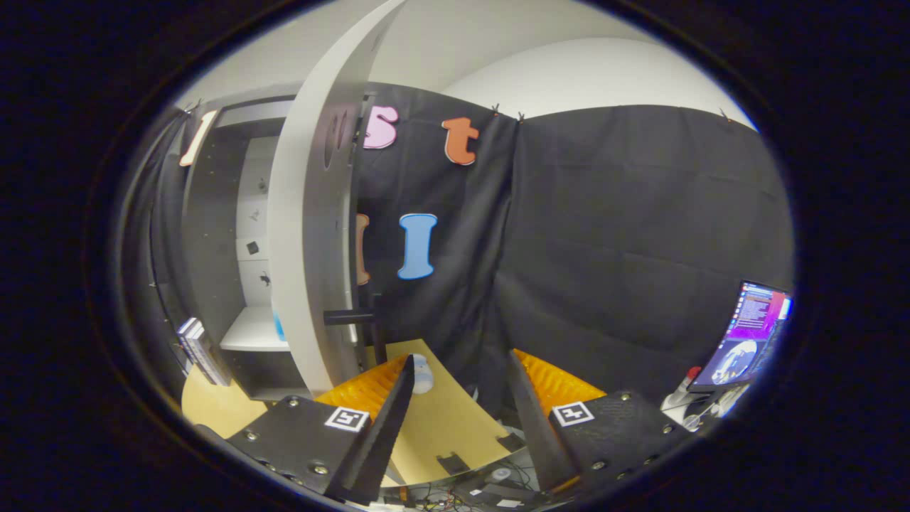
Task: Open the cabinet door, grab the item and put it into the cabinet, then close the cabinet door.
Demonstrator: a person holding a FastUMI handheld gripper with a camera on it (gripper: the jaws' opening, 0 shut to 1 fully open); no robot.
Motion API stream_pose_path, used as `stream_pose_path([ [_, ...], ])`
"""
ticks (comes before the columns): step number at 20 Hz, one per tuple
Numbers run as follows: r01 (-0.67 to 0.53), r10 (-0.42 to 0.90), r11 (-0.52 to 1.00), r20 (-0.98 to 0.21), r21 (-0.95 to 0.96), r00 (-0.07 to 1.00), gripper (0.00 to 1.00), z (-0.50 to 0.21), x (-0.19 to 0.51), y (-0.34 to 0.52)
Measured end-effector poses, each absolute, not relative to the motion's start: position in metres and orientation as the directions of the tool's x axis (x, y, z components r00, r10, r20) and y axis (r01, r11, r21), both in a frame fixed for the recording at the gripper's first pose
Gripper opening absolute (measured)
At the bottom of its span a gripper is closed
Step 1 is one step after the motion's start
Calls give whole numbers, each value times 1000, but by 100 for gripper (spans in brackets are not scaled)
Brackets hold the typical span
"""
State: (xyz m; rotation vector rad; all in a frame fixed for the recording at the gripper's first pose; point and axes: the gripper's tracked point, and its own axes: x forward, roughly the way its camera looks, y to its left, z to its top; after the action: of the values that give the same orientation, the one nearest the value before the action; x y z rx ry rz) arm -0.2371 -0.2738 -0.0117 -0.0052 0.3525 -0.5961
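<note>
Gripper view: tool [461,377] spread; cabinet door [313,235] ajar ahead.

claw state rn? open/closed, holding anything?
Claw: open, fingers spread, nothing held between them. It sits above the table edge, with the open cabinet door just ahead of its left finger.

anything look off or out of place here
Nothing looks spilled or damaged. The cabinet door stands swung open, edge-on ahead of the open, empty gripper. A small pale item lies on the table between the fingers, not yet in the cabinet.
</note>
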Motion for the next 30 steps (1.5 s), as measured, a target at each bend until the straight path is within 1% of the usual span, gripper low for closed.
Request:
stream_pose_path([
  [7,373,-364,927,-339,-41,867,79,-16,-225,-231],
  [14,198,-148,974,-351,111,925,79,-25,-199,-186],
  [20,111,-55,985,-369,134,928,82,-37,-179,-162],
  [30,-22,91,982,-365,188,927,83,-51,-129,-120],
])
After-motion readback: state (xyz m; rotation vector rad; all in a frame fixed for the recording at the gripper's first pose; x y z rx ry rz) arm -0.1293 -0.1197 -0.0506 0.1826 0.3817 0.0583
